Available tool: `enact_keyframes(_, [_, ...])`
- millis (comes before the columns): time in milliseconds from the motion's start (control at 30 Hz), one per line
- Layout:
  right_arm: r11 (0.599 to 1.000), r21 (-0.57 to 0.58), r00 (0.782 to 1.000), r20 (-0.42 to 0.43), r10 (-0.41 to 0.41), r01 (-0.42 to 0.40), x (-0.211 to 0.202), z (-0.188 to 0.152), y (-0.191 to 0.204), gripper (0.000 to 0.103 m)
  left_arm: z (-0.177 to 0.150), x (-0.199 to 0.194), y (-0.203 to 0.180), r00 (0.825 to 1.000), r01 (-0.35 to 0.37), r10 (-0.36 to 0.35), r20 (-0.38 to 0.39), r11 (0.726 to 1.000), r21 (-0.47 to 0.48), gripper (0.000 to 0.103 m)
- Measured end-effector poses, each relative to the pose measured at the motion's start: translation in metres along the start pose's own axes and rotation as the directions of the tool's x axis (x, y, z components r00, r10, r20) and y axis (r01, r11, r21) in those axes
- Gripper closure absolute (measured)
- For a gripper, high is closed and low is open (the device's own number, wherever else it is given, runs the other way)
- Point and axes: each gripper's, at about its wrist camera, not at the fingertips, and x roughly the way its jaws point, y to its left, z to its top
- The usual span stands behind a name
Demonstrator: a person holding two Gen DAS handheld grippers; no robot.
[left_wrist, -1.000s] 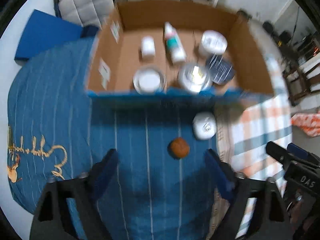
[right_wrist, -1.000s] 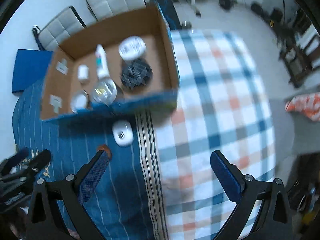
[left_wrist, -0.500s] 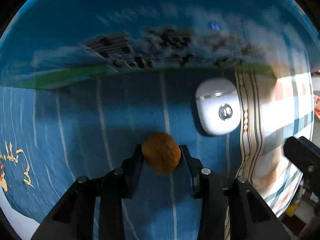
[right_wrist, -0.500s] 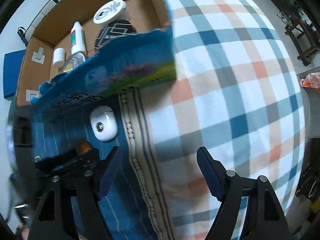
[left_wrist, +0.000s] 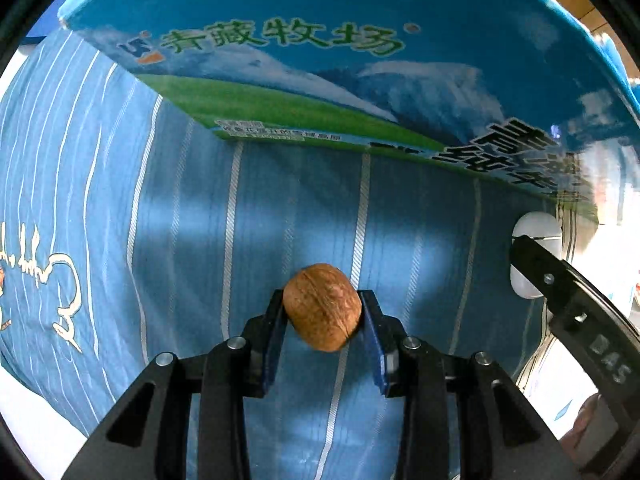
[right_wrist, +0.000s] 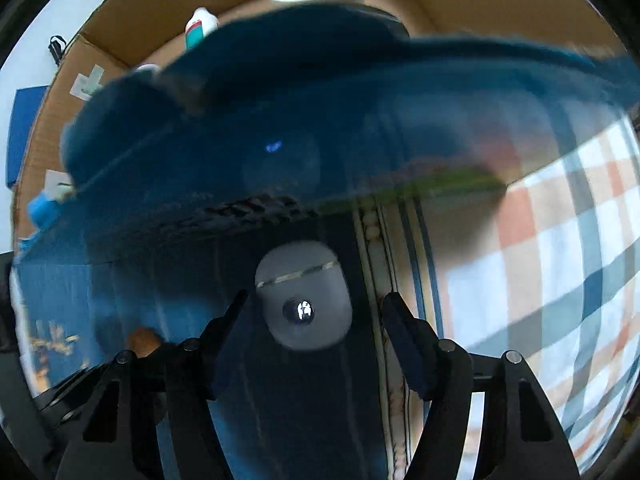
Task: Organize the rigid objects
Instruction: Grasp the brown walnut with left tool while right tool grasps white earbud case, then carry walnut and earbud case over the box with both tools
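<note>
walnut [left_wrist: 322, 312] now gripped — right gripper [right_wrist: 316, 316] has closed in on the case [right_wrist: 304, 294]

**Both grippers dropped to the cloth**

The left gripper [left_wrist: 322, 316], wide apart a second ago, has clamped the walnut [left_wrist: 321, 306]; the right gripper [right_wrist: 314, 312] has descended, narrowed, now straddling the white case [right_wrist: 303, 294], the box wall at 12 o'clock.

White case [left_wrist: 536, 236] half behind the right gripper's finger [left_wrist: 560, 284] — box wall [right_wrist: 320, 128] motion-blurred.
</note>
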Motion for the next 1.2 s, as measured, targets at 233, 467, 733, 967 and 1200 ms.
enact_keyframes(233, [0.996, -0.057, 0.997, -0.038, -0.072, 0.07, 0.003, -0.015, 0.004, 0.055, -0.022, -0.005, -0.004, 1.0, 0.016, -0.016, -0.001, 0.999, 0.029, 0.07])
enact_keyframes(467, [0.994, -0.071, 0.986, -0.14, -0.09, 0.081, -0.004, -0.067, -0.024, 0.055, -0.063, -0.012, -0.027, 0.999, 0.04, -0.039, -0.011, 0.994, 0.102, 0.07])
enact_keyframes(733, [0.991, -0.062, 0.971, -0.201, -0.126, 0.116, 0.002, -0.091, -0.035, 0.054, -0.091, 0.005, -0.038, 0.995, 0.074, -0.067, -0.078, 0.993, 0.094, 0.07])
enact_keyframes(967, [0.98, -0.082, 0.955, -0.227, -0.193, 0.179, 0.013, -0.087, -0.02, 0.053, -0.078, 0.007, -0.025, 0.992, 0.09, -0.082, -0.092, 0.993, 0.081, 0.07])
enact_keyframes(1200, [0.983, -0.041, 0.951, -0.249, -0.185, 0.18, 0.011, -0.068, -0.026, 0.053, -0.067, 0.002, -0.018, 0.992, 0.089, -0.081, -0.093, 0.992, 0.085, 0.07])
